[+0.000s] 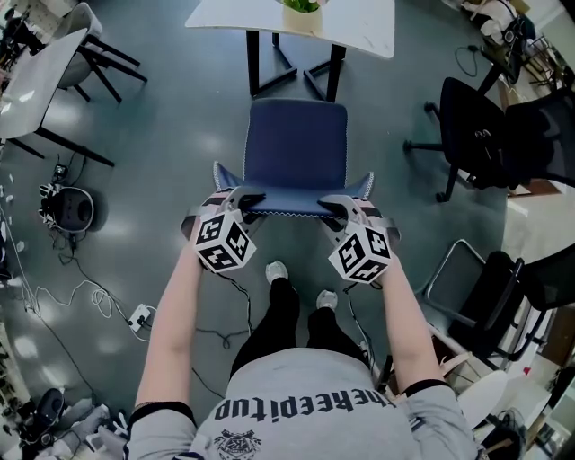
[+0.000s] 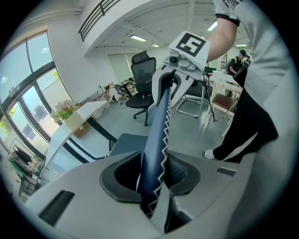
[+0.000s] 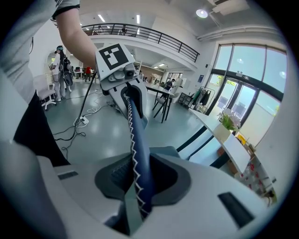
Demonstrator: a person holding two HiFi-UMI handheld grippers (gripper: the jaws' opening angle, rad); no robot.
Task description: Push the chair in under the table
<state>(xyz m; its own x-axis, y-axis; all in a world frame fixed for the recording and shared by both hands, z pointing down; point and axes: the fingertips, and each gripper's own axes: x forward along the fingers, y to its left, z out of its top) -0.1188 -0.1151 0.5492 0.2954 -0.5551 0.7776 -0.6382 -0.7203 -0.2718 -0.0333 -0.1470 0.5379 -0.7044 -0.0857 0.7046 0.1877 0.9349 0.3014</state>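
Observation:
A blue chair (image 1: 295, 144) stands on the grey floor just short of the white table (image 1: 359, 22), its seat facing the table legs. The top edge of its backrest (image 1: 292, 205), stitched in white zigzag, runs between my two grippers. My left gripper (image 1: 241, 201) is shut on the backrest's left end, and the blue edge (image 2: 154, 154) passes between its pads. My right gripper (image 1: 338, 208) is shut on the right end, where the same edge (image 3: 138, 163) sits clamped. Each gripper view shows the other gripper at the far end of the backrest.
A plant pot (image 1: 302, 11) stands on the table's near edge. Black office chairs (image 1: 476, 135) stand to the right, with a folded frame (image 1: 467, 287) lower down. A second table (image 1: 36, 76) and loose cables (image 1: 81, 301) lie to the left. The person's feet (image 1: 301, 286) are behind the chair.

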